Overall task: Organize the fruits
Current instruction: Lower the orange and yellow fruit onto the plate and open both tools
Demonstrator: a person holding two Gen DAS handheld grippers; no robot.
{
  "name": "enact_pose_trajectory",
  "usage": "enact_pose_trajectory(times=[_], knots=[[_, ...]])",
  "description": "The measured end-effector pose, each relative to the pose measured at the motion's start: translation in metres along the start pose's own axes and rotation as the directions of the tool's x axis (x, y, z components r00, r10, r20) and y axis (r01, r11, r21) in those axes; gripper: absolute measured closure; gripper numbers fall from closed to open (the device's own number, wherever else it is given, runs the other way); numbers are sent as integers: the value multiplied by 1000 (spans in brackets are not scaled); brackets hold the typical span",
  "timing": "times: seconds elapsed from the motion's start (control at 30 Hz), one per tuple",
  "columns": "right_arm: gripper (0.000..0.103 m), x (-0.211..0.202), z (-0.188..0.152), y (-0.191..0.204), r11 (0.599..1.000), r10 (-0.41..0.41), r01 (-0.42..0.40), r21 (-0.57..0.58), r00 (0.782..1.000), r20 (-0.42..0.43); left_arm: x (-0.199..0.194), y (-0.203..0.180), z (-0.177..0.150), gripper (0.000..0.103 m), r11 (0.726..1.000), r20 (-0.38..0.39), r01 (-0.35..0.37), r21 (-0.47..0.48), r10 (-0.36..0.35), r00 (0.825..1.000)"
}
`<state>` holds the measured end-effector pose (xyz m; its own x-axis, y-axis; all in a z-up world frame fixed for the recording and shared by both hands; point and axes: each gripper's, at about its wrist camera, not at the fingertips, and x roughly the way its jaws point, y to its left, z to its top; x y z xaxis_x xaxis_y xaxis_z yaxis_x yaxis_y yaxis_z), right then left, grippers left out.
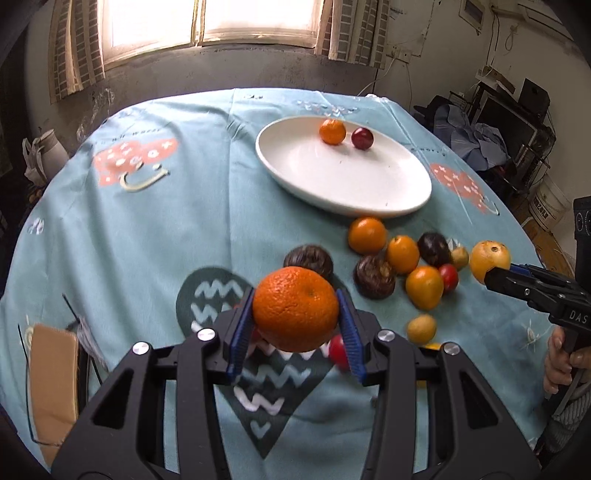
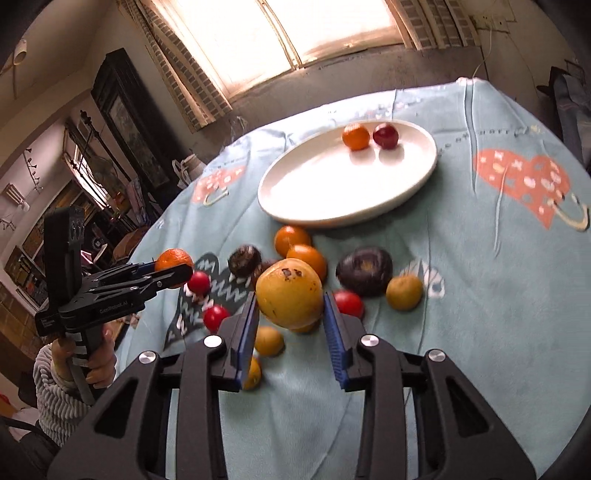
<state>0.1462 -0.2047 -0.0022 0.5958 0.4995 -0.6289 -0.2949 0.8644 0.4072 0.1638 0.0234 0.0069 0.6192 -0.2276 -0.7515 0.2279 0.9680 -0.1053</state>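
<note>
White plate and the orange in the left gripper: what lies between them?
In the left wrist view, a dark brown fruit sits just behind the orange; beyond it, bare tablecloth up to the white plate.

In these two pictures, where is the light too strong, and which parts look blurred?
Left wrist view: the window is blown out white; the small fruits near the left tool are smeared. Right wrist view: the window glare repeats, the white plate shines bright, and the fruits below the yellow fruit are blurred.
</note>
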Motion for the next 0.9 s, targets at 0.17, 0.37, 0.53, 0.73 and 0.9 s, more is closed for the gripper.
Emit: enact_pose_trajectory(times=[0.17,0.37,0.53,0.73,0.9], knots=[[68,22,54,0,995,-92,94,-34,994,56,33,-31,61,58,999,25,12,38,-13,1000],[66,72,76,-30,980,-196,198,-16,978,70,93,-39,86,56,1000,-18,-15,16,15,1000],[45,71,72,-40,973,-227,231,-20,967,114,93,-28,82,34,1000,11,3,2,-3,1000],[42,35,63,-31,981,-191,196,-10,964,183,62,-1,67,26,997,54,-64,-32,66,996],[38,10,39,-32,985,-172,168,41,963,207,32,31,27,16,985,69,-141,-100,149,986]])
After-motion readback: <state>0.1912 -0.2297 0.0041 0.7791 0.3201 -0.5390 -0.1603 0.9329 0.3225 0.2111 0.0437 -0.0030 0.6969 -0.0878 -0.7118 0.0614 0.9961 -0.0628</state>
